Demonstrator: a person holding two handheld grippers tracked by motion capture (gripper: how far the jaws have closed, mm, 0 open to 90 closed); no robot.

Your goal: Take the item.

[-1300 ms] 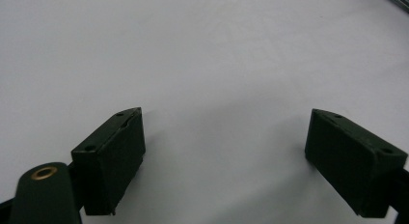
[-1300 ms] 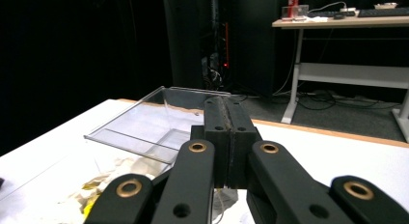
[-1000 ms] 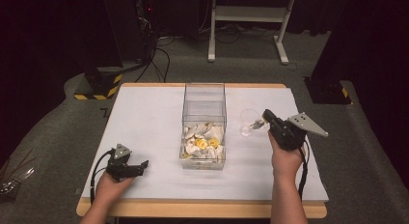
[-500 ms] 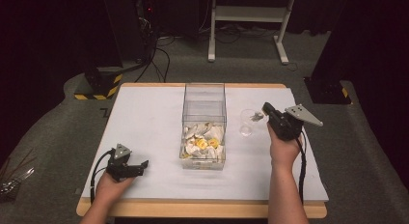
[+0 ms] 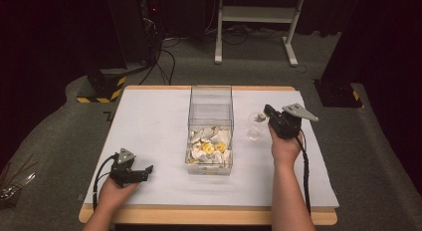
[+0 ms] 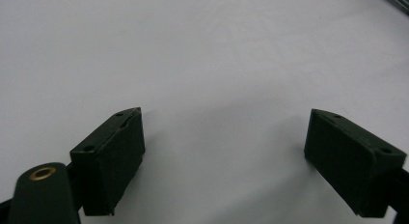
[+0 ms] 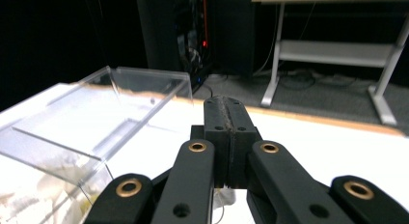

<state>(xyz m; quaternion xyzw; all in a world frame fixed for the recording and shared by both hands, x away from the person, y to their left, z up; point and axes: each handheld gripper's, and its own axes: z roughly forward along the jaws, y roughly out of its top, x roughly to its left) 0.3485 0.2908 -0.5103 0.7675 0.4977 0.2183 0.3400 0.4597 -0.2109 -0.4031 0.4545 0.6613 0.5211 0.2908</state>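
The right tongs sit at about 3 o'clock from the middle of the counter, their black jaws pressed flat together; in the right gripper view the two pads meet along one seam, and something thin and pale shows just under them, too little of it to say whether it is pinched. At the tips, toward 9 o'clock, a small clear bag hangs or rests just above the white counter, touching or nearly touching the jaw ends; which of the two cannot be told. The grey three-cornered plate rides on top of these tongs, toward 3 o'clock, and the cable trails back along the forearm toward 6 o'clock. Just beside the bag, at its 9 o'clock, stands a tall clear box with an open top, its lower part heaped with white and yellow wrapped pieces; in the right gripper view its clear wall rises at 9 o'clock of the jaws. The left tongs rest low near the counter's 7 o'clock corner, well apart from the box, held in the left hand; in the left gripper view their jaws stand wide with bare white counter between them.
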